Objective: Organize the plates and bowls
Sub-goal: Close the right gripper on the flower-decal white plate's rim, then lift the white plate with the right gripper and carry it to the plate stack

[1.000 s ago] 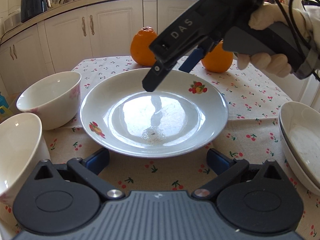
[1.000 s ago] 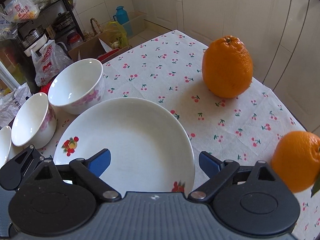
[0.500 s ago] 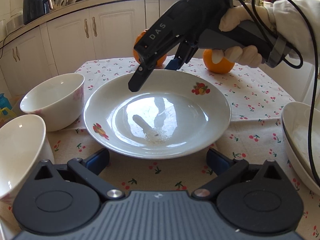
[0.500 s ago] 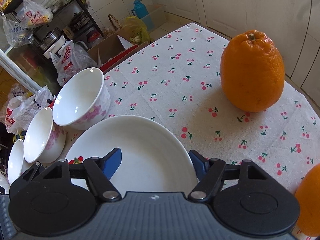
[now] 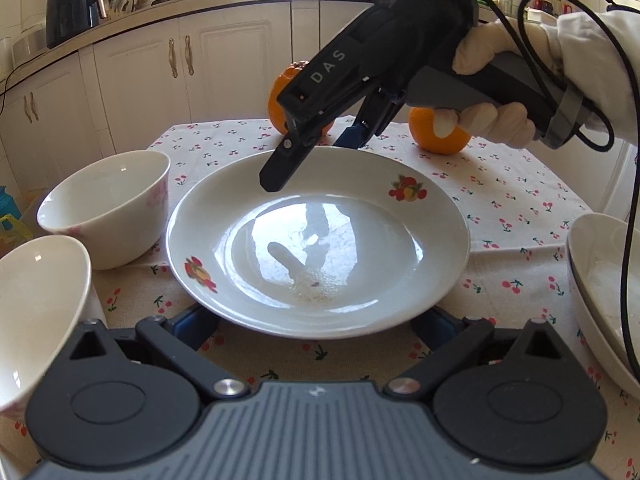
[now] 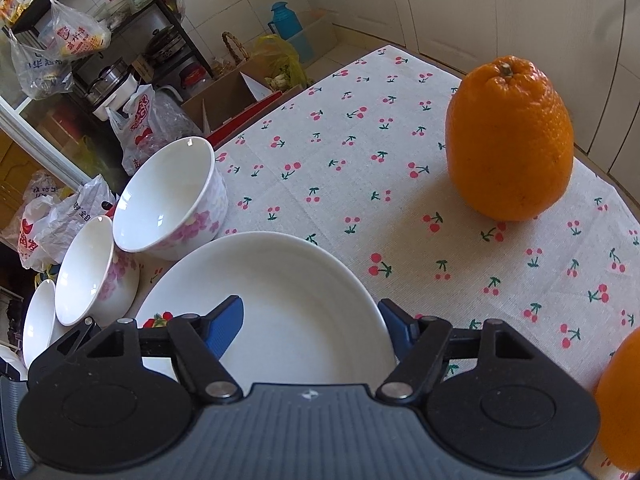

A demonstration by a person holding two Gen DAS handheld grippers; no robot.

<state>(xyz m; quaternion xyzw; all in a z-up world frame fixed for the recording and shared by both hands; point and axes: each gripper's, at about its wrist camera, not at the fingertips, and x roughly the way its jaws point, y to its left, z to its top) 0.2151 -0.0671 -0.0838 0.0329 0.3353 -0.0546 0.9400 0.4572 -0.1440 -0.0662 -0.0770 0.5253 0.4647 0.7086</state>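
Bowls (image 5: 108, 204): two white bowls stand at the left of the table, the far one upright just beside the plate's left rim, the near one (image 5: 36, 312) closer to the left wrist camera; the right wrist view shows a third behind them.
Plate (image 5: 224, 216): it lies flat on the cherry-print cloth (image 5: 512, 200) in the middle, between the bowls and the stacked dishes.
Left gripper (image 5: 316, 330): it sits low at the plate's near rim, with one blue finger on each side of that edge. The jaws are wide and closing; the pads are not on the plate, as far as I can see.
Right gripper (image 6: 316, 320): it reaches down over the plate's far rim, one finger above the inside of the plate, the other outside the rim. The jaws are part-way closed; whether they pinch the rim I cannot tell.
Stacked dishes (image 5: 592, 280): at the right edge of the table, apart from the plate.
Oranges (image 6: 508, 140): two at the far side of the table, clear of the plate.
Deciding relation: the rim runs crosswise between the right gripper's fingers, so that hand looks nearer to a grasp.
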